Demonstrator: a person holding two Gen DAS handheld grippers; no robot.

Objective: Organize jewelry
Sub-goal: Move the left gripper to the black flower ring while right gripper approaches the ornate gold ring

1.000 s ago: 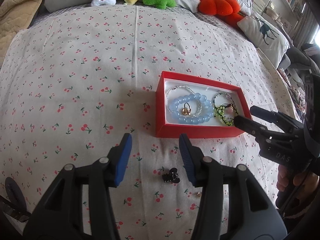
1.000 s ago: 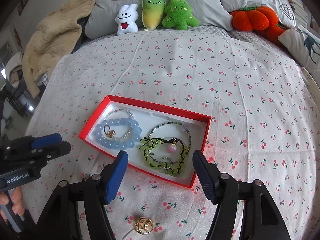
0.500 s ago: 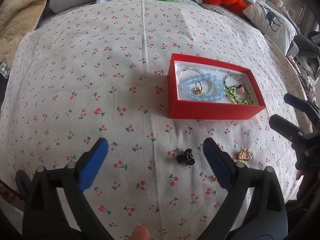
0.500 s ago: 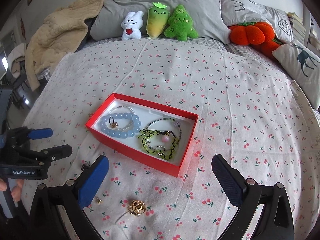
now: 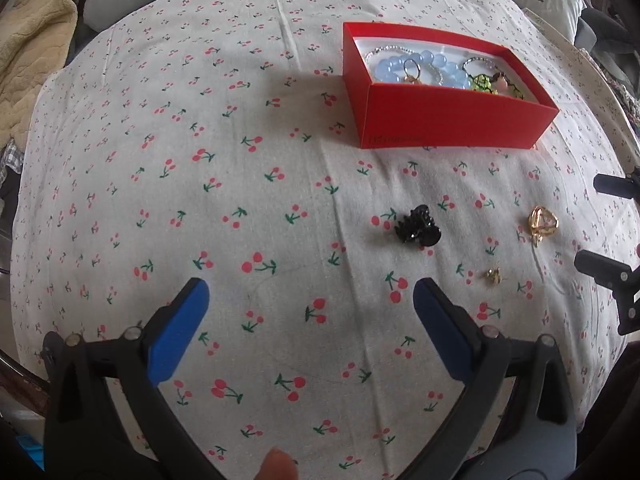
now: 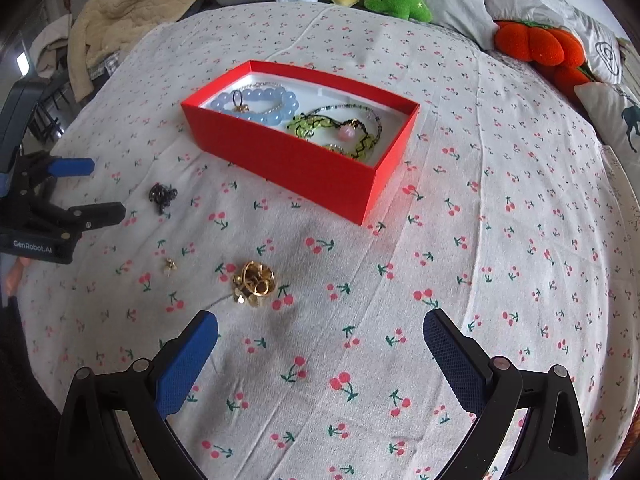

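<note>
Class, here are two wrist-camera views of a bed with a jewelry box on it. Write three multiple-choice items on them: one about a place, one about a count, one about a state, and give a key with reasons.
1. Where does the black hair clip lie?
A. inside the red box
B. on the cherry-print sheet, outside the box
C. on a pillow

2. How many loose pieces lie on the sheet outside the red box?
A. one
B. three
C. five

3. How does the right hand-held gripper stand?
A. open, holding nothing
B. shut on the gold ornament
C. shut on a bracelet

Key
1 B: the clip sits on the fabric in front of the box.
2 B: the clip, the gold ornament and a small gold stud.
3 A: only bare sheet shows between its spread blue pads; the ornament lies ahead of them.
</note>
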